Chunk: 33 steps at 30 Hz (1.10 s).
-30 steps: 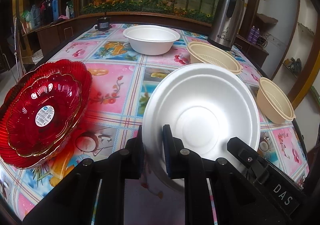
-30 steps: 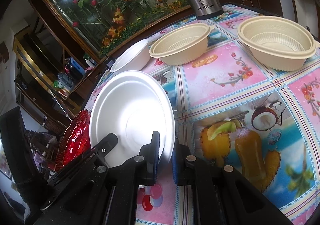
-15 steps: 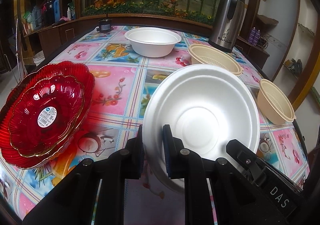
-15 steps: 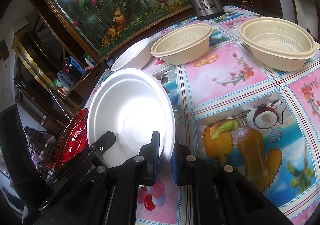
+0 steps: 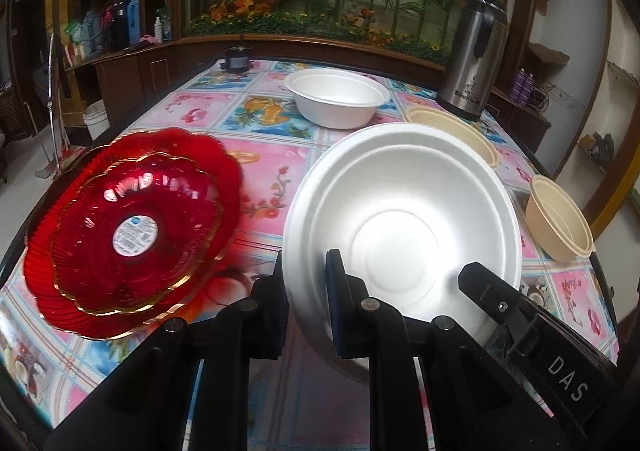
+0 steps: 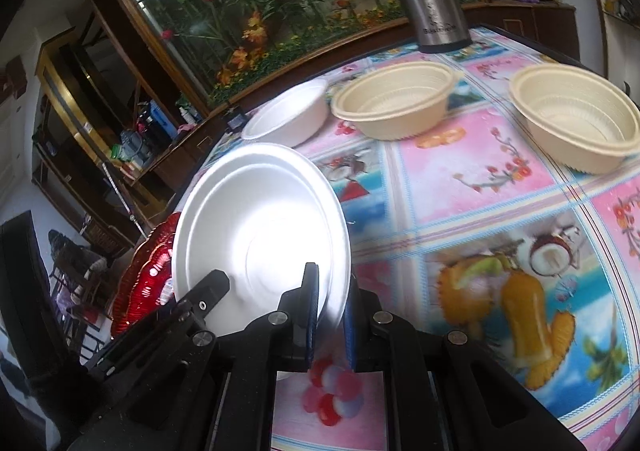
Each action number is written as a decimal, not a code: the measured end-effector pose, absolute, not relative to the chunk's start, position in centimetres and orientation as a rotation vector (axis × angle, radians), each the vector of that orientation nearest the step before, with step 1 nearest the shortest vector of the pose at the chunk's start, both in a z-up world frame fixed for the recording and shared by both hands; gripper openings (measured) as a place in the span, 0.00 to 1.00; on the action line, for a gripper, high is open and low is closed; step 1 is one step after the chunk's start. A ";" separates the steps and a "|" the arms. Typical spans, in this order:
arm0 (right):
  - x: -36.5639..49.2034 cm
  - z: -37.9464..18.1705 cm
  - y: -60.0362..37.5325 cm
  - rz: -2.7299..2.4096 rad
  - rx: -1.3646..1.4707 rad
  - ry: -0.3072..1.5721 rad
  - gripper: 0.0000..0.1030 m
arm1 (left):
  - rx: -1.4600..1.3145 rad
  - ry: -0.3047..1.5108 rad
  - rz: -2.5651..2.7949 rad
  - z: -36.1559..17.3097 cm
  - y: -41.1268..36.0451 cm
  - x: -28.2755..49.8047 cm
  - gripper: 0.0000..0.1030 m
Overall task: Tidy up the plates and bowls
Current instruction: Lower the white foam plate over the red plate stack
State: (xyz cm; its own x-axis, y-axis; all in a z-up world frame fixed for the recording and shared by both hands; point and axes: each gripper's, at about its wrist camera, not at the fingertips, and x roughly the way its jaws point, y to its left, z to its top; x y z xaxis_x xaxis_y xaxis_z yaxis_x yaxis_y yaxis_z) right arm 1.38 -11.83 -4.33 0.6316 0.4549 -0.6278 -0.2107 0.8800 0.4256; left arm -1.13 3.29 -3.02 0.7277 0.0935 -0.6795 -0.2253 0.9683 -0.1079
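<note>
On the left edge of the table (image 5: 188, 103), two red glass plates (image 5: 132, 231) already sit nested, the smaller inside the larger, so that pair looks sorted. Centre: a white foam bowl (image 5: 400, 227) is carried tilted above the tablecloth, its near rim clamped by the left gripper (image 5: 306, 283) on one side and by the right gripper (image 6: 330, 299) on the other, each with its fingers closed on the rim. Farther back stands a second white bowl (image 5: 338, 99), the likely partner for stacking. To the right, two cream bowls (image 6: 400, 103) (image 6: 576, 119) rest apart, still unstacked, near a steel flask (image 5: 474, 59). Roughly half the sorting seems left. The lifted bowl's underside and the table beneath it are hidden, and the rear cream bowl is partly covered in the left view.
</note>
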 end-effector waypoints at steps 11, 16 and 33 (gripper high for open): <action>1.8 -0.4 -4.9 0.538 0.242 0.760 0.10 | -0.237 0.655 0.326 0.0 9.3 -3.1 0.14; 1.8 0.3 -1.7 0.597 0.202 0.769 0.10 | -0.265 0.647 0.380 0.3 11.9 -3.8 0.14; 2.4 0.3 4.9 0.699 0.134 0.830 0.10 | -0.314 0.663 0.483 -0.4 16.5 -4.5 0.14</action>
State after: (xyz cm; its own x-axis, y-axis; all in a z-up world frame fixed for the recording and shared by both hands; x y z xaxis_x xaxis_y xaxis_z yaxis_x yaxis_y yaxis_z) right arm 2.37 4.92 0.30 0.4675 0.6184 -0.6317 -0.5175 0.7708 0.3716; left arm -4.53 16.50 -0.42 0.6849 0.3257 -0.6518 -0.5206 0.8446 -0.1250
